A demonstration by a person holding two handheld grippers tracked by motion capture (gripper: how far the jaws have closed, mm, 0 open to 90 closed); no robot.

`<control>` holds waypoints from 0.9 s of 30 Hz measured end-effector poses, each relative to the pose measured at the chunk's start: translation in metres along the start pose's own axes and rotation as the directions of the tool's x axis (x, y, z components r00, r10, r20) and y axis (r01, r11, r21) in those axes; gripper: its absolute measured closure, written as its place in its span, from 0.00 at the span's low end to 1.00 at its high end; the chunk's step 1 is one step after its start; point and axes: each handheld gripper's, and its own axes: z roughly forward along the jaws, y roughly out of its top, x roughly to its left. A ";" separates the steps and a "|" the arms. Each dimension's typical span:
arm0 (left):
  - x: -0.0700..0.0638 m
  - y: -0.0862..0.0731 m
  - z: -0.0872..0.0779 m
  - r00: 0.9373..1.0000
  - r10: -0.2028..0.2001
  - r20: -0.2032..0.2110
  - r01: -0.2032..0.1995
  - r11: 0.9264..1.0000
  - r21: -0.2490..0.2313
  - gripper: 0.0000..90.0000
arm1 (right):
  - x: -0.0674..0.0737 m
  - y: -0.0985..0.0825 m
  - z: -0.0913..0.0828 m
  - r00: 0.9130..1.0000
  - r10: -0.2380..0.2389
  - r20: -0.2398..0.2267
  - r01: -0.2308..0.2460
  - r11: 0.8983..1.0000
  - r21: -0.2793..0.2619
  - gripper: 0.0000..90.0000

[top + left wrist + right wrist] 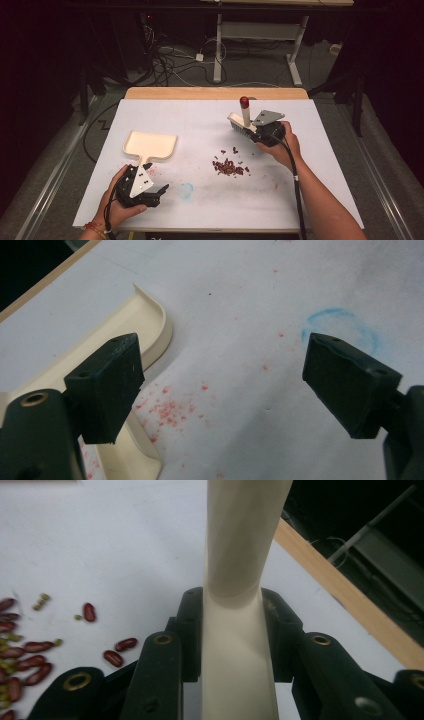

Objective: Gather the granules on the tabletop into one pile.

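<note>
Left claw (159,192) released beside dustpan (149,145); right claw (251,134) grasping brush (241,121), handle upright.

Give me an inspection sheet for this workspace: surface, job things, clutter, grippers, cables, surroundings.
Surface: white table top with a wooden far edge, red specks and a blue ring mark.
Job's things: cream dustpan lying flat at left; cream hand brush, red-tipped handle up; red beans scattered mid-table.
Clutter: nothing seen.
Grippers: left gripper open beside the dustpan's handle, holding nothing; right gripper shut on the hand brush's handle.
Cables: black cable along the right forearm; loose cables on the floor beyond.
Surroundings: dark room, white desk frame behind.
</note>
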 end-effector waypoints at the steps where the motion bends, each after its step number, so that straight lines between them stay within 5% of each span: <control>1: 0.000 0.000 0.000 1.000 -0.002 0.000 0.002 1.000 -0.002 0.18 | 0.001 -0.001 0.003 1.000 -0.001 -0.006 0.001 1.000 0.001 0.76; 8: 0.000 -0.002 -0.002 1.000 0.004 0.000 -0.004 1.000 0.008 0.18 | 0.024 -0.006 0.009 0.998 -0.019 -0.055 0.017 0.999 -0.031 0.75; 10: 0.000 -0.002 -0.002 1.000 -0.006 0.001 0.006 1.000 0.002 0.18 | 0.040 -0.008 0.008 0.994 -0.076 -0.074 0.073 0.996 -0.042 0.74; 14: 0.000 -0.001 -0.002 1.000 -0.002 0.001 0.002 1.000 0.002 0.18 | 0.052 -0.009 0.002 0.988 -0.099 -0.118 0.091 0.993 -0.076 0.74; 17: -0.001 0.000 -0.001 1.000 0.004 0.004 -0.004 1.000 0.004 0.18 | 0.062 -0.009 -0.008 0.975 -0.120 -0.189 0.097 0.987 -0.129 0.75; 27: -0.003 0.000 0.000 1.000 0.014 0.012 -0.014 1.000 0.007 0.18 | 0.072 -0.018 -0.028 0.935 -0.217 -0.282 0.175 0.971 -0.165 0.75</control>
